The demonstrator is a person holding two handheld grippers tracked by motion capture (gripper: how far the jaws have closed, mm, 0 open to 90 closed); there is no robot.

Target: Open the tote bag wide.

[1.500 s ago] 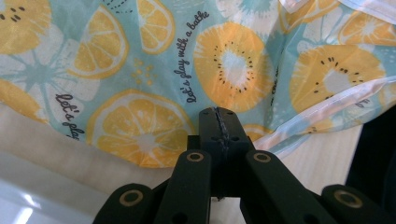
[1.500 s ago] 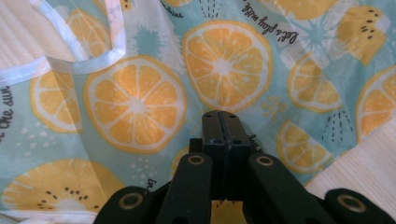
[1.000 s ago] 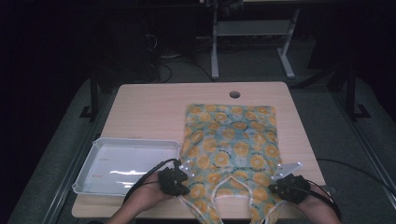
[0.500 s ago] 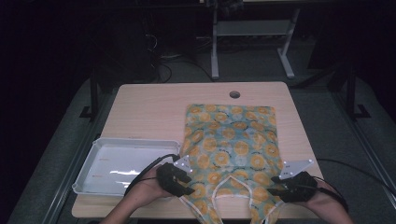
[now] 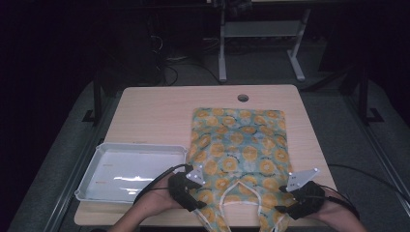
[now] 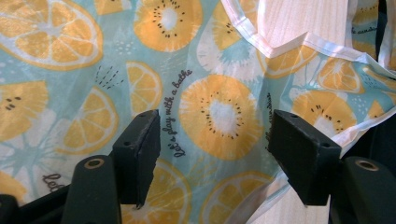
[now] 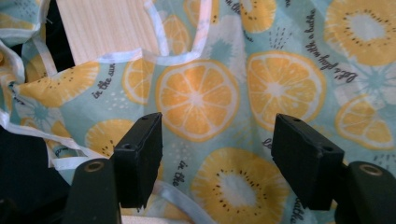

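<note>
Claws (image 5: 197, 186) (image 5: 290, 193) just opened, spread over flat fruit-print garment (image 5: 241, 150)

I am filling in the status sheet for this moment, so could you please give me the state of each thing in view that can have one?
Fruit-print cloth garment: spread flat on the wooden table, released.
Left gripper: open, jaws just opened, over the cloth.
Right gripper: open, jaws just opened, over the cloth.
White plastic tray: upright, empty.

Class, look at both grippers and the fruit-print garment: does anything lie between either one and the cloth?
Nothing visible does. The left gripper and the right gripper stand open directly over the garment, jaws having just been opening.
</note>
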